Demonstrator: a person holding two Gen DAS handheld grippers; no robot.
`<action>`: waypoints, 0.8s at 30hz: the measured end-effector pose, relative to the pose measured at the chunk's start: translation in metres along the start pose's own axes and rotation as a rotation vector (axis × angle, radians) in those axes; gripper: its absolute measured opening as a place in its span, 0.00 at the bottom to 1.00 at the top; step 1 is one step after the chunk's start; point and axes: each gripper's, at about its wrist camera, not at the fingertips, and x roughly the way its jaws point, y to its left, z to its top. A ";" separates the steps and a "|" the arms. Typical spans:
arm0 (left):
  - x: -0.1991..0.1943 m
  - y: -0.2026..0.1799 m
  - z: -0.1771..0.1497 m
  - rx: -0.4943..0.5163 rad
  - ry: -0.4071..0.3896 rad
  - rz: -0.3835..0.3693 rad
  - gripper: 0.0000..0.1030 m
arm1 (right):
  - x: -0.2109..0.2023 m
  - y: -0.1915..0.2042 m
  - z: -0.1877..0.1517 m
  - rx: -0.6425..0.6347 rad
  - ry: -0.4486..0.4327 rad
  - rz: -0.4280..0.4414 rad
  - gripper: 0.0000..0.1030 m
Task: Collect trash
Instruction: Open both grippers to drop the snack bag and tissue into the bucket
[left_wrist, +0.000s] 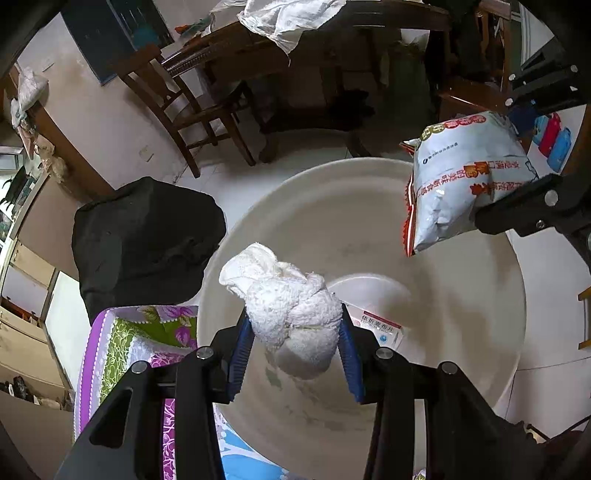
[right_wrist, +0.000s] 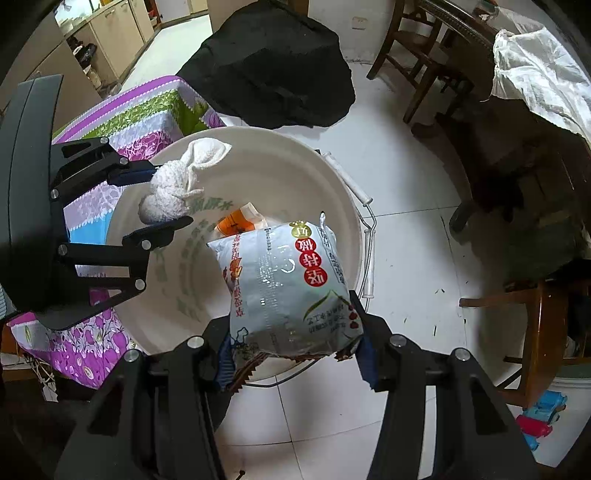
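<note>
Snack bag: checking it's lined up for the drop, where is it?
The snack bag is clamped in the right gripper, hanging over the white bucket.

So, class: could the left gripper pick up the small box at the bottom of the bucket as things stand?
Probably not yet. The left gripper is shut on a white cloth, so its jaws are full, though the bucket is open above the box.

One large round white plastic bucket stands on the tiled floor. Two pieces of trash are held over it: one crumpled white paper towel wad and one silver-white foil snack bag with red print. Inside lie two more: one small white carton with a red stripe and one orange packet. One black cloth-covered lump sits nearby, along with one floral purple-and-green cloth.
</note>
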 end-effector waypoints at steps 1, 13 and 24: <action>0.000 0.000 0.000 0.001 0.002 0.000 0.43 | 0.000 0.000 0.000 -0.002 0.002 0.001 0.49; 0.006 0.011 0.000 -0.019 0.018 0.012 0.45 | 0.000 0.004 0.007 -0.025 -0.009 0.004 0.52; 0.007 0.018 -0.001 -0.050 0.013 0.038 0.60 | -0.002 0.002 0.011 -0.011 -0.033 -0.005 0.60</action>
